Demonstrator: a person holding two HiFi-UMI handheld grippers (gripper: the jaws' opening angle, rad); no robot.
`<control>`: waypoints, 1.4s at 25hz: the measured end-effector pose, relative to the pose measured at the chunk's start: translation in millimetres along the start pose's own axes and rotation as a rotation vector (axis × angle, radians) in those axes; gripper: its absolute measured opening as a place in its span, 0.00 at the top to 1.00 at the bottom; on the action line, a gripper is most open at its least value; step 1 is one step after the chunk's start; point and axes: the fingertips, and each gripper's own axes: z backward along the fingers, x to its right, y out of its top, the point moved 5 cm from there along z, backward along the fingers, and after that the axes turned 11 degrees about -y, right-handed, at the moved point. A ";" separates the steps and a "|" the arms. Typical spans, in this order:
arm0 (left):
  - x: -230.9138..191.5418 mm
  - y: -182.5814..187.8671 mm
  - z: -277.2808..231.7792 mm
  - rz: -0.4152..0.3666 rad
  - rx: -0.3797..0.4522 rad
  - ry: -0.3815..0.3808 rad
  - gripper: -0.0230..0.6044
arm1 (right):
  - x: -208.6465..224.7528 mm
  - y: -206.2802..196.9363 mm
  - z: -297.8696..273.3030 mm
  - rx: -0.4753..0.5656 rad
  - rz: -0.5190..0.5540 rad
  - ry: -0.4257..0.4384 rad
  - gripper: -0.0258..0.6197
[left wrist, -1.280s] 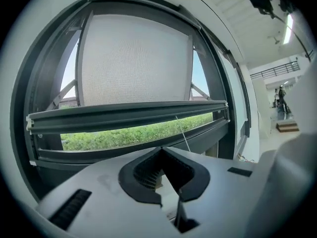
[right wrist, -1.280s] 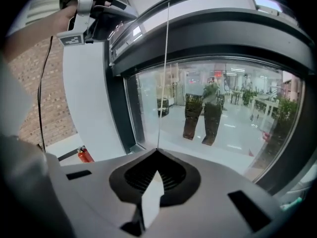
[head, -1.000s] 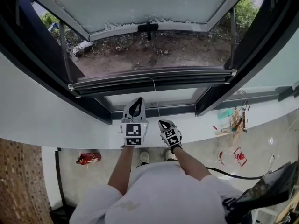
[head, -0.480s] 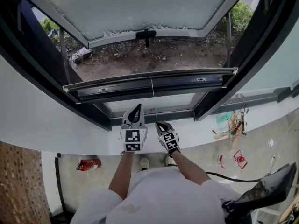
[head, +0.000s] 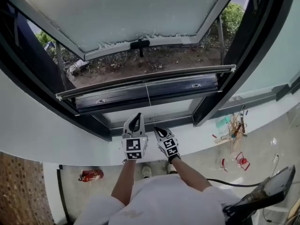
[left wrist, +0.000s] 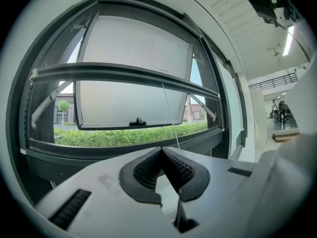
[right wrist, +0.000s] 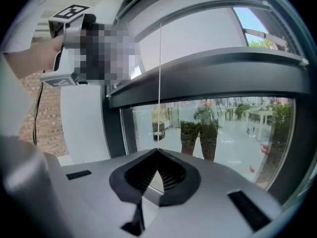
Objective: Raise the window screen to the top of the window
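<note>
Right gripper [head: 157,131] is clamped on cord [head: 150,104] | left gripper [head: 136,117] is closed, empty | bar [head: 145,81] is best raised slowly, cord held taut

Cord [head: 149,102] from screen bar [head: 140,81] down into right tongs [head: 156,130] (left tongs [head: 137,116] just beside)

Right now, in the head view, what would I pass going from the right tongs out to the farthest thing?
Right tongs → pull cord → screen bar → bare soil → window handle → open window pane
</note>
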 end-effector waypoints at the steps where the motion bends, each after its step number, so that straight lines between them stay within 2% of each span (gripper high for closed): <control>1: 1.0 -1.2 -1.3 0.000 -0.004 -0.004 0.96 | 1.3 5.4 0.5 0.015 -0.003 -0.004 0.96; 7: 8.6 -3.4 -7.7 0.009 -0.012 -0.020 0.96 | -5.3 40.3 1.9 0.092 -0.008 0.013 0.96; 14: 5.9 0.9 -6.0 0.020 0.013 -0.016 0.96 | -0.2 48.2 4.3 0.117 -0.040 0.007 0.96; 20: 2.0 -3.5 -3.2 0.031 -0.004 -0.013 0.96 | 6.4 71.5 5.9 0.178 -0.122 0.005 0.96; 25: 3.4 -4.7 -1.2 0.036 -0.007 -0.006 0.96 | 1.2 91.6 8.8 0.230 -0.116 0.024 0.96; 30: 5.6 -4.5 -3.8 0.105 -0.012 -0.053 0.96 | 7.4 97.0 7.0 0.252 -0.143 0.016 0.96; 35: 7.8 3.6 -1.6 0.104 0.003 -0.066 0.96 | 12.3 104.7 11.5 0.277 -0.143 0.014 0.96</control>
